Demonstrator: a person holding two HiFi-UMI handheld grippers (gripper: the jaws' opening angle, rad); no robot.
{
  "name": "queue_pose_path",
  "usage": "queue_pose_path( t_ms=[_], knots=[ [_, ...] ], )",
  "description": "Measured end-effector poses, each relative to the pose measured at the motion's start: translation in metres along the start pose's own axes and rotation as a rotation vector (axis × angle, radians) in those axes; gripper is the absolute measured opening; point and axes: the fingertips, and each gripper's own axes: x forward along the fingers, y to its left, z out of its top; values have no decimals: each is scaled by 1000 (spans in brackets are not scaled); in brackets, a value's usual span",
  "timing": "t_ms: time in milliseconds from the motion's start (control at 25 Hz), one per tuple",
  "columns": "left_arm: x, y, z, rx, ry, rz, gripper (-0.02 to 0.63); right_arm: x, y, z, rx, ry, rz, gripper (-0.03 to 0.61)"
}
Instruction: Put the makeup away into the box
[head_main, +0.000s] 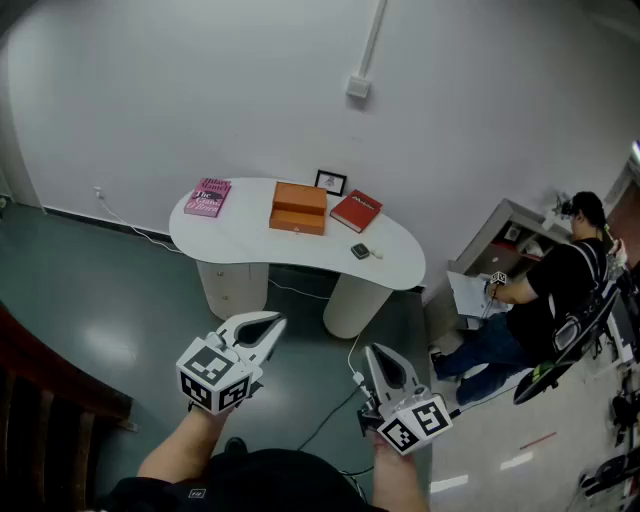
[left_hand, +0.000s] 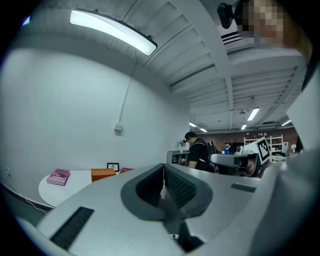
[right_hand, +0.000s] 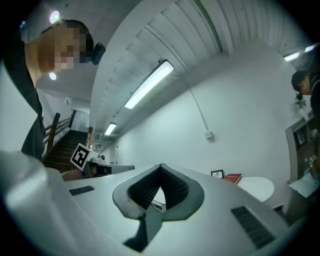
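Observation:
The makeup, a small dark compact (head_main: 360, 251), lies on the white table (head_main: 255, 245) near its front right edge. Behind it, mid-table, sits the orange box (head_main: 299, 208), lid down; it also shows in the left gripper view as the orange box (left_hand: 103, 174). Both grippers hang in the air well short of the table, over the floor. My left gripper (head_main: 270, 320) is shut, its tips meeting with nothing between them (left_hand: 162, 166). My right gripper (head_main: 378, 350) is shut and empty too (right_hand: 161, 165).
A pink book (head_main: 208, 197) lies at the table's left end, a red book (head_main: 356, 210) and a small picture frame (head_main: 331, 182) right of the box. A seated person (head_main: 545, 300) works at a desk on the right. A cable (head_main: 335, 405) runs across the green floor.

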Motion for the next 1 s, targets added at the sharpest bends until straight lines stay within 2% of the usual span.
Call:
queue_pose_path(
  t_ms=[280, 520, 760, 1000],
  knots=[
    [16, -4, 2, 6, 1, -20, 14, -4, -13, 0, 16, -4, -5, 34],
    [38, -27, 0, 12, 13, -57, 14, -27, -10, 11, 36, -53, 104, 35],
    [63, -58, -15, -20, 31, -75, 14, -61, -29, 4, 64, -39, 130, 37],
    [78, -63, -25, -20, 55, -59, 15, -86, -67, -7, 151, -33, 87, 37]
  ],
)
